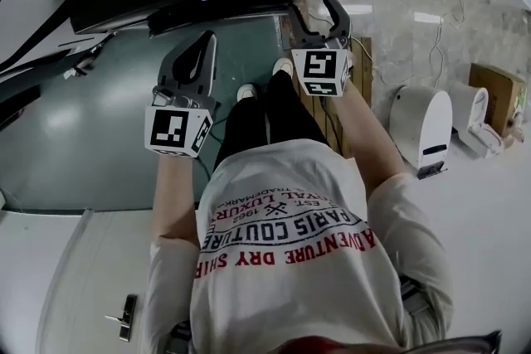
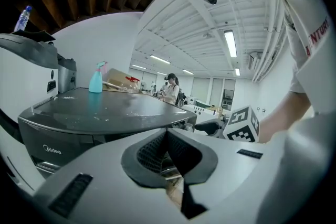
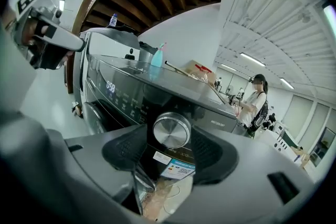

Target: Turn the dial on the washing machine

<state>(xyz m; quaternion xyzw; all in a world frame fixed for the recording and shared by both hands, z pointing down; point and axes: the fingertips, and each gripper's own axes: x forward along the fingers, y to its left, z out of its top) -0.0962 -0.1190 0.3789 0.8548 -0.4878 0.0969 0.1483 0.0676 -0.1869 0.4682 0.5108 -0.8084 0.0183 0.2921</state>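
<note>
Washer (image 3: 118, 89) panel, right end: your R gripper (image 1: 318, 8) is spread, dial (image 3: 171, 130) framed betw. jaws, not yet pinched, aligned for twisting. L gripper (image 2: 167, 135) is pressed together, empty, idle off to the side.

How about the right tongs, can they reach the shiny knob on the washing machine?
Probably yes. The right tongs are open, and the knob sits straight ahead between their tips, with nothing seen in the way. They do not look closed on it yet.
</note>
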